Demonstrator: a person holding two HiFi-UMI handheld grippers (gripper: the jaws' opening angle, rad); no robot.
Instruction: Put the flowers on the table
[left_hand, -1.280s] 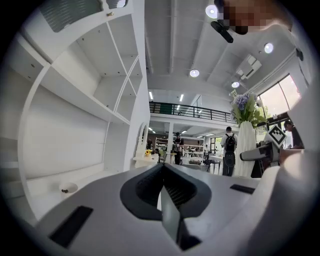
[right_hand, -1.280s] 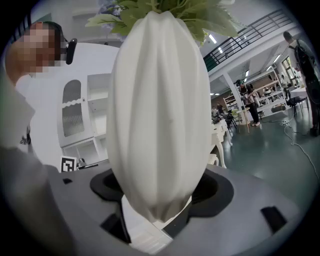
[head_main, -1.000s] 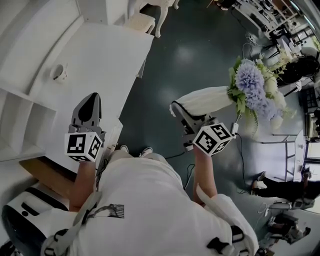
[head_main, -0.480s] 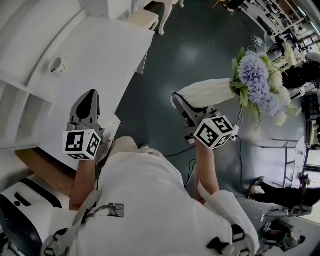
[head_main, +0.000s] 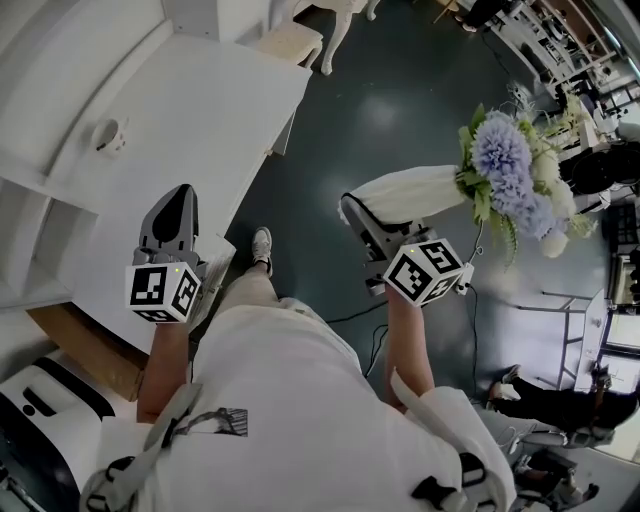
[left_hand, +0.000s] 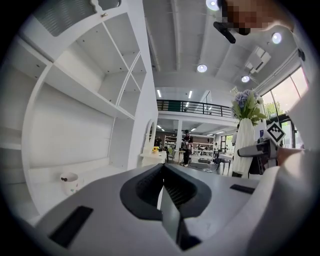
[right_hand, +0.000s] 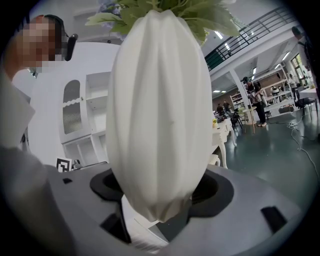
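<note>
One step taken: the person's shoe (head_main: 262, 243) now shows ahead, yet the vase (head_main: 410, 195) of flowers (head_main: 505, 165) is barely nearer the table (head_main: 190, 100), still over the floor (head_main: 390, 90), clamped at its base by the right gripper (head_main: 353, 214); the empty left gripper (head_main: 178, 200) stays closed by the table edge

White table (head_main: 200, 110), small white cup (head_main: 108, 132) standing on it, dark floor (head_main: 400, 120) beside

In the right gripper view the white vase (right_hand: 160, 115) fills the middle, and its flowers (right_hand: 202, 15) run off the top edge. In the head view the person's torso (head_main: 280, 400) hides the white table's (head_main: 190, 110) near end. The small cup's (head_main: 107, 132) pattern is too small to tell.
</note>
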